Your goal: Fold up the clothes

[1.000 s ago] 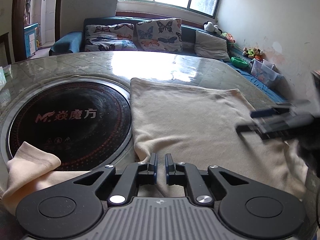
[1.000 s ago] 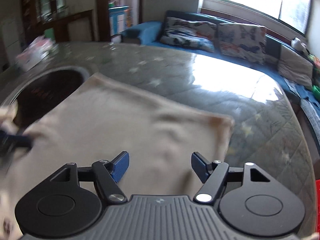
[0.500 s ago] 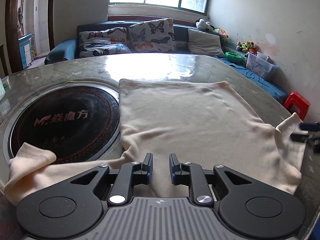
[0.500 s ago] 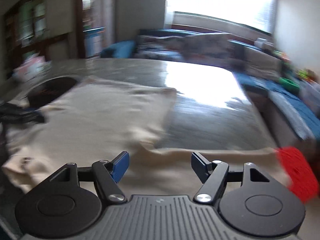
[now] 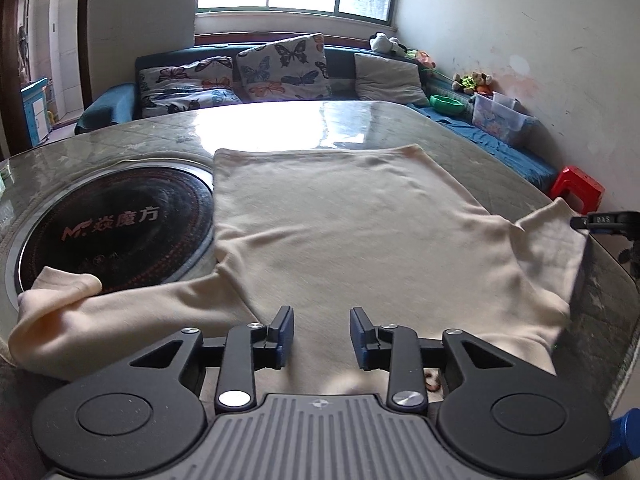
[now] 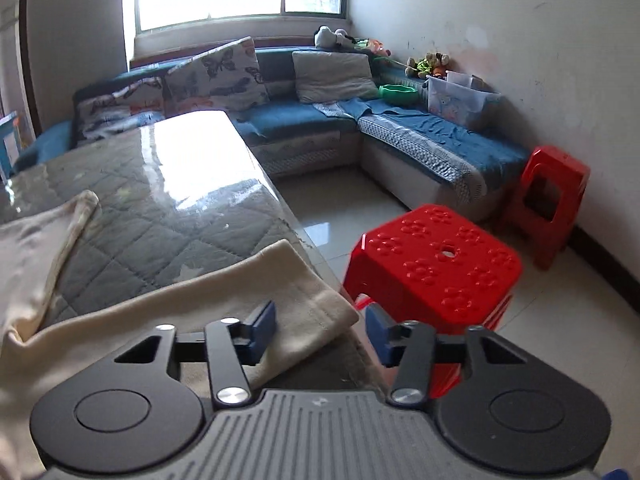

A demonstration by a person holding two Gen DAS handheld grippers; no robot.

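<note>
So the cream long-sleeved top (image 5: 344, 232) is lying flat on the quilted, glass-covered table (image 5: 280, 124), hem at the far side, neck end down by my left gripper (image 5: 322, 338); its left edge runs along the rim of the round black induction cooktop (image 5: 116, 232) set into the table, and one sleeve (image 5: 80, 312) trails out over that cooktop's near edge with the cuff bunched up.

Left gripper's jaws have just been opening; they stand apart now with the blue pads clear of the fabric, just hovering over the shoulder area; nothing pinched as far as I can see.

Right gripper (image 6: 320, 332) is over at the table's right edge, above the other sleeve (image 6: 248, 292), which lies across toward the table's corner; its jaws have just been closing in but there's a visible gap; the left pad sits over the cuff and the right pad hangs past the table edge over the red plastic stool (image 6: 436, 268) on the floor; I can't tell if the left pad actually touches the cloth, but it isn't clamped.

In the left view the right gripper's fingers (image 5: 604, 220) peek in just beside the sleeve tip.

Blue corner sofa (image 6: 400, 128) with butterfly cushions (image 5: 280, 64) sits behind; second red stool (image 6: 548, 196) by the wall.
</note>
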